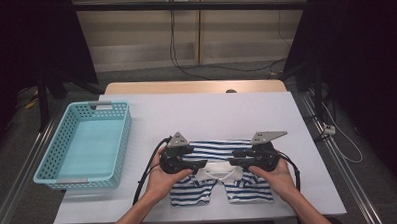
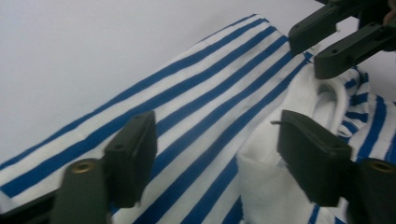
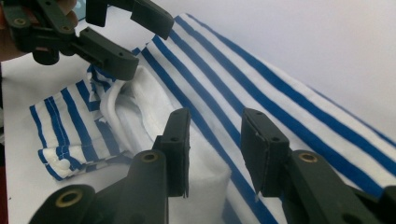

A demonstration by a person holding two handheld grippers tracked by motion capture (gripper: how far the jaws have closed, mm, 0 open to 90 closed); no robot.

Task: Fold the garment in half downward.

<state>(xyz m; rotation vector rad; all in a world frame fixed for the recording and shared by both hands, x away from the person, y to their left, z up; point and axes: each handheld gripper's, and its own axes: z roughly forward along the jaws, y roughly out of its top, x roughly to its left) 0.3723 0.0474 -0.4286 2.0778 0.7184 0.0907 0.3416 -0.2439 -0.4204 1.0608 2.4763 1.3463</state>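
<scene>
Your two forearms enter low over the white table [image 1: 211, 114], hands meeting above a blue-and-white striped shirt [image 1: 215, 150] folded near the table's front edge. Your left gripper [image 1: 202, 163] hovers over its white collar [image 1: 216, 170], jaws apart, clamping nothing. Your right gripper [image 1: 234, 163] faces it, jaws also apart above the fabric. Off to the left stands a turquoise basket [image 1: 118, 147]

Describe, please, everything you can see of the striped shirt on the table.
The striped shirt is a small garment of soft-looking knit, white with blue stripes and a plain white collar. It lies folded and rumpled near the front edge of the white table top, right of the basket. Both grippers hover over it with jaws apart; whether they touch it is unclear.
</scene>
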